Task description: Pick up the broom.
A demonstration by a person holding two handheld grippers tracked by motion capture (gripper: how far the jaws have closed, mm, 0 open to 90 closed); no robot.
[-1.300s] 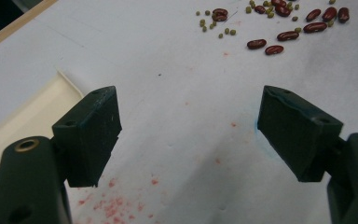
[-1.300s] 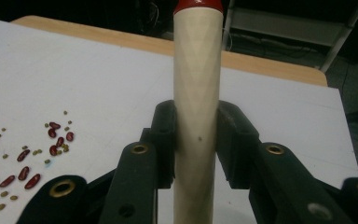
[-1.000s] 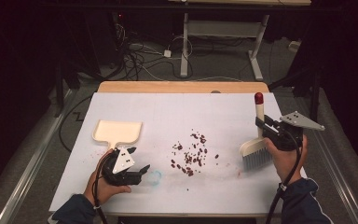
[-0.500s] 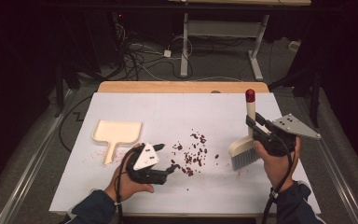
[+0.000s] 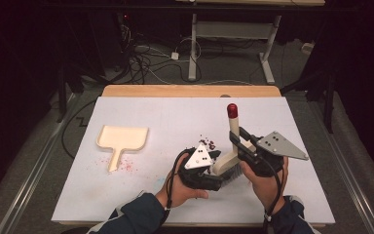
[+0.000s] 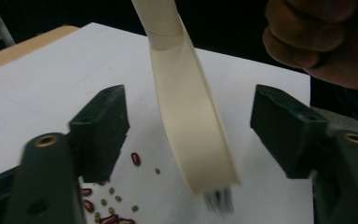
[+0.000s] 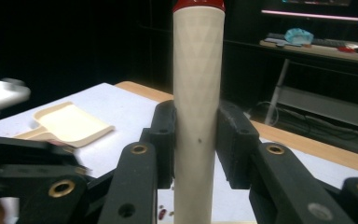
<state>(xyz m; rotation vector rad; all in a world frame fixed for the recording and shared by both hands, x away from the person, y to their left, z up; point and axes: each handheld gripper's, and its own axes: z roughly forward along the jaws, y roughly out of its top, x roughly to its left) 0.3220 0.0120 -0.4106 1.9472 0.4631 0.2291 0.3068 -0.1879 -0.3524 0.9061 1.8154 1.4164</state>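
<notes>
Cream brush (image 5: 230, 155) is clamped at its handle by the right gripper (image 7: 196, 140), while the left gripper (image 6: 191, 126), jaws apart and just been closing, straddles its head untouched.

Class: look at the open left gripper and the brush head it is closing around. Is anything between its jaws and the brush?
Nothing visible. In the left gripper view the brush head stands in the gap between the left gripper jaws, which have just been closing; bare white table and a few beans lie beneath.
</notes>
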